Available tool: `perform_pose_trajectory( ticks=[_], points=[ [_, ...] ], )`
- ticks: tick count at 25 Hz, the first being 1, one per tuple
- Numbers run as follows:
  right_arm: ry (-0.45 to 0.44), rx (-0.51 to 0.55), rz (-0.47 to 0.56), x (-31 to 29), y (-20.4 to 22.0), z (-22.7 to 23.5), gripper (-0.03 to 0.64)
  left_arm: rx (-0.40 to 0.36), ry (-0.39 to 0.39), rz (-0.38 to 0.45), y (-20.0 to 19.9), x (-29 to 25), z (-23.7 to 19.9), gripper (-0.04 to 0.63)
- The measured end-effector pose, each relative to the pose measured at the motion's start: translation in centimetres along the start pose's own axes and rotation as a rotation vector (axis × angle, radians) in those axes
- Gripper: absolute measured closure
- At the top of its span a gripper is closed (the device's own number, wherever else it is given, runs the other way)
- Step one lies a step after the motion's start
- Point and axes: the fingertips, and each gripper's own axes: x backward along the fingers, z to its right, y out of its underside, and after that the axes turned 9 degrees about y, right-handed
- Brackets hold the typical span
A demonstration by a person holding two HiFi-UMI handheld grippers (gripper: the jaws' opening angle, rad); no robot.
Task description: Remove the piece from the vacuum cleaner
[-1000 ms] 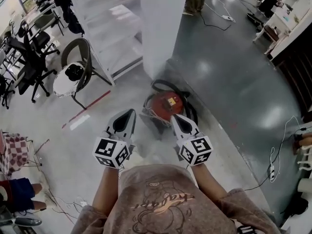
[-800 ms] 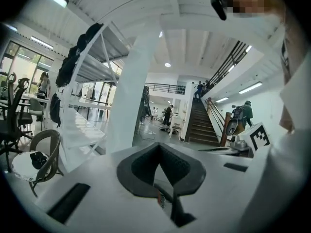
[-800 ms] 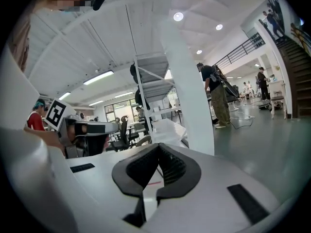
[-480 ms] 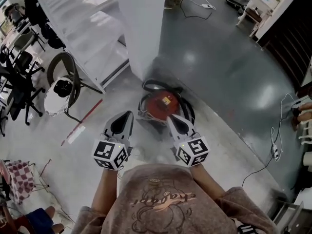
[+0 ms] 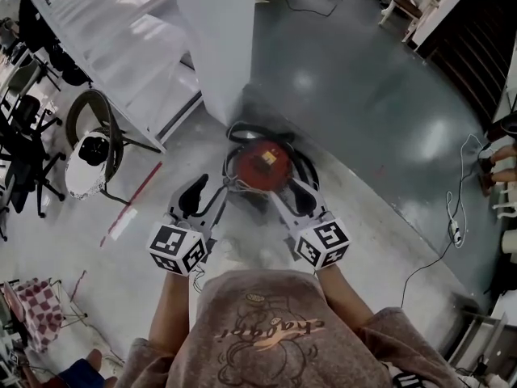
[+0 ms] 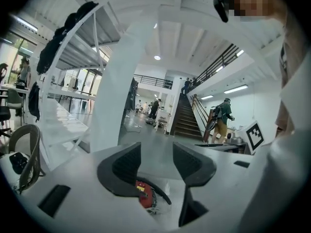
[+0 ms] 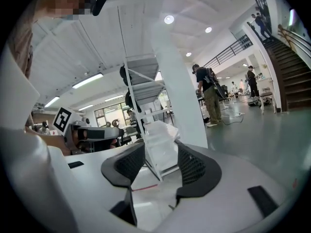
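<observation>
The vacuum cleaner [image 5: 262,164] is a round red canister on the grey floor at the foot of a white pillar, with a black hose [image 5: 305,168] looped around it and white cord at its left side. My left gripper [image 5: 196,192] hovers just left of it and my right gripper [image 5: 297,196] just right of it, both above the floor. Both sets of jaws are opening with nothing between them. In the left gripper view, the left gripper [image 6: 156,155] has the red vacuum cleaner [image 6: 142,195] below its left jaw. The right gripper [image 7: 160,157] faces white shelving.
A white pillar [image 5: 218,47] stands directly behind the vacuum. White shelving [image 5: 105,39] runs to its left, with a chair [image 5: 93,148] carrying a white object beside it. A red tape strip [image 5: 133,192] marks the floor. A thin cable [image 5: 451,233] lies at right.
Both grippers' jaws have gone from shut to apart. The grippers and the view have come closer to the vacuum, which now lies between the two grippers' tips.
</observation>
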Motion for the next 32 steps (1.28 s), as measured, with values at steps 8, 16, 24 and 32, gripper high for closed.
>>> perform_pose_trajectory(
  ticks=[8,16,24,32],
  points=[
    [0.039,-0.05,-0.04,-0.9,1.8,1.1,0.376,0.015,0.096,-0.068,1.6,-1.9,-1.0,0.31],
    [0.093,-0.055,-0.12,-4.2,8.1,3.6,0.376,0.003,0.186,-0.237,8.5,-5.3,-4.4,0.305],
    [0.119,-0.078,-0.232,-8.9,18.7,6.4,0.376,0.055,0.247,-0.414,20.5,-9.9,-8.7,0.305],
    [0.158,-0.125,-0.405,-11.6,33.2,9.9,0.376,0.08,0.373,-0.553,33.4,-14.1,-10.1,0.305]
  ],
)
